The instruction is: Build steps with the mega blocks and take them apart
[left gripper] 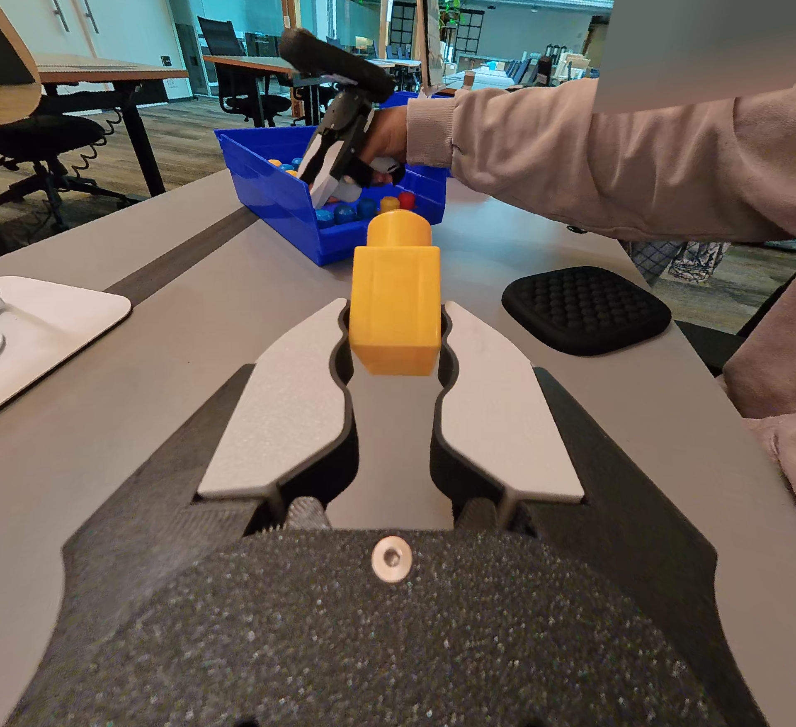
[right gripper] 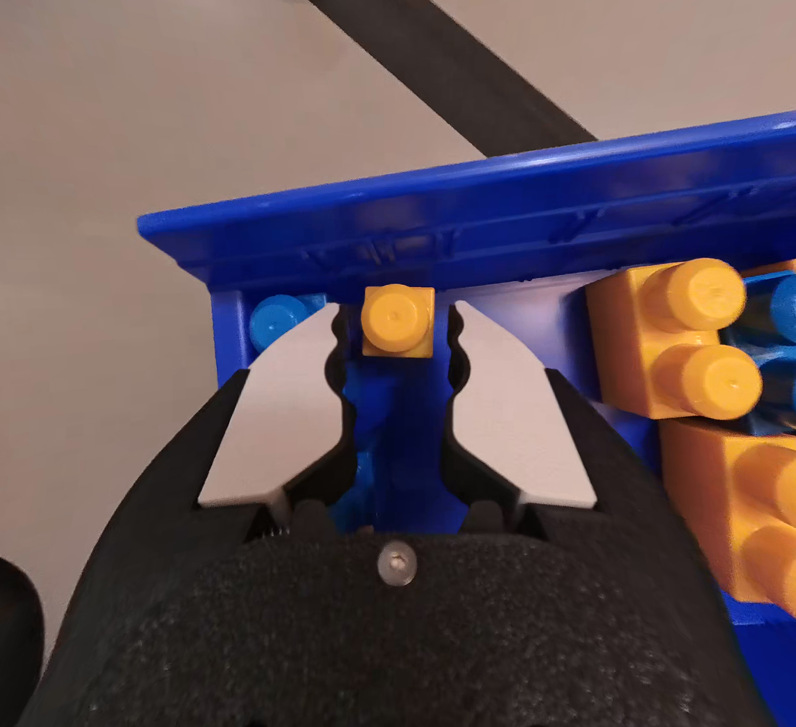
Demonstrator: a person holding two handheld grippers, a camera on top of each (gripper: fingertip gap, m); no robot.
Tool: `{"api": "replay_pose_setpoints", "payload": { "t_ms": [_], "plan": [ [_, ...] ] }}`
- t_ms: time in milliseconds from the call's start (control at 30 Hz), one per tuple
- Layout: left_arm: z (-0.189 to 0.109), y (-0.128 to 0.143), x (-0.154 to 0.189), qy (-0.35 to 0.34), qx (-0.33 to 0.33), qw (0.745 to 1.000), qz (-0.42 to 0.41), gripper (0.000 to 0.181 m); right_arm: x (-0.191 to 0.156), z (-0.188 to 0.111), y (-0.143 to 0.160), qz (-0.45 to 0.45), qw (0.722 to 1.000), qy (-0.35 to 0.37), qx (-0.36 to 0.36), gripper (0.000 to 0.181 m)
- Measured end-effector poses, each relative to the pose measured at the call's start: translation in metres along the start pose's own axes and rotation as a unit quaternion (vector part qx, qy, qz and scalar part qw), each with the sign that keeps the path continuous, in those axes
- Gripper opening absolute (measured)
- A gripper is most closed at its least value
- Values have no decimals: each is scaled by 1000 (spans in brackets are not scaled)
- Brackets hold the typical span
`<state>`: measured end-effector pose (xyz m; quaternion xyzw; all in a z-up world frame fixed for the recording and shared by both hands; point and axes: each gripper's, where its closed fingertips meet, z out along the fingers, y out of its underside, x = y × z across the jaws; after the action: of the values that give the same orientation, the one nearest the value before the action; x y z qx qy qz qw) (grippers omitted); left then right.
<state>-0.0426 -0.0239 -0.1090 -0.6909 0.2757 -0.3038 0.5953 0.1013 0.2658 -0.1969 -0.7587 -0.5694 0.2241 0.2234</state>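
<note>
My left gripper (left gripper: 394,318) is shut on a yellow single-stud block (left gripper: 394,310), held stud forward a little above the grey table (left gripper: 215,318). My right gripper (right gripper: 394,310) is lowered into the blue bin (right gripper: 474,206), jaws apart, with a small yellow single-stud block (right gripper: 398,320) between and just beyond its tips, small gaps on both sides. In the left wrist view the right gripper (left gripper: 323,193) shows dipping into the bin (left gripper: 275,189), held by a hand in a beige sleeve (left gripper: 560,155). Larger yellow blocks (right gripper: 672,340) and blue blocks (right gripper: 275,320) lie in the bin.
A black dimpled pad (left gripper: 586,310) lies on the table to the right. A white board (left gripper: 56,318) sits at the left edge. A dark strip (left gripper: 181,254) runs across the table toward the bin. Office desks and chairs stand beyond. The grippers' ends are close to 35 cm from one another.
</note>
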Motion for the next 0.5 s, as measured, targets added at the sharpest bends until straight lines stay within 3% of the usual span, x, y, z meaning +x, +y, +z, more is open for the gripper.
{"api": "replay_pose_setpoints", "payload": {
  "t_ms": [33,167,233,333,500],
  "plan": [
    [0,0,0,-1,1,1000,-1,37,1,-4,-3,-1,1000,1,8,47],
    [0,-2,-1,-1,9,1000,-5,37,-1,-39,-30,-16,998,23,64,47],
    [0,-4,0,0,14,1000,-4,37,-23,-63,-53,-46,992,16,119,43],
    [1,-7,3,7,26,1000,-6,37,-92,-85,-75,-107,978,-49,172,41],
    [8,-9,14,18,30,999,4,37,-221,-80,-77,-218,943,-166,186,42]
  ]
}}
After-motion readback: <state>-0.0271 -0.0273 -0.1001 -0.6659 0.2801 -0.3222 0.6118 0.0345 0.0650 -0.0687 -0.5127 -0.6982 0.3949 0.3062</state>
